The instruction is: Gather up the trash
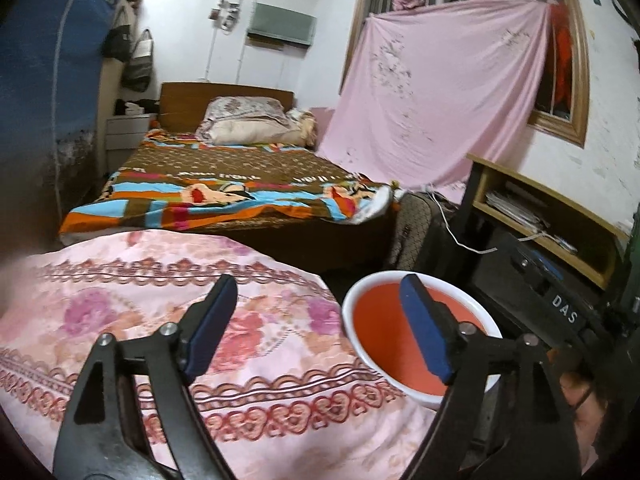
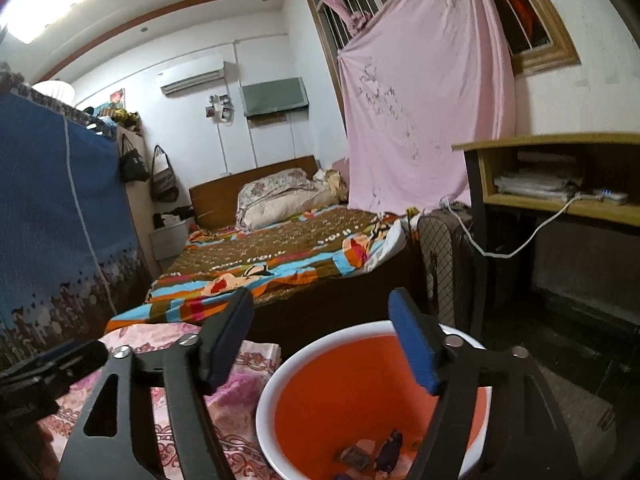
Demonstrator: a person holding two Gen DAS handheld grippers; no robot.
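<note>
A round basin [image 1: 356, 344] with a white rim and orange inside sits beside a pink floral cloth [image 1: 120, 292]. In the right wrist view the basin [image 2: 320, 400] holds several small scraps of trash [image 2: 376, 456] at its bottom. My left gripper [image 1: 320, 300] hangs open over the edge between cloth and basin, nothing between its blue pads. My right gripper [image 2: 324, 312] is open too, above the basin's near rim, with nothing held. The left gripper's black frame [image 2: 36, 376] shows at the left edge of the right wrist view.
A bed [image 1: 224, 188] with a striped, colourful blanket lies beyond the cloth. A wooden desk [image 2: 560, 172] with papers and a white cable stands on the right, dark cases under it. A pink sheet [image 1: 440, 92] hangs over the window. A blue fabric wardrobe [image 2: 52, 220] fills the left.
</note>
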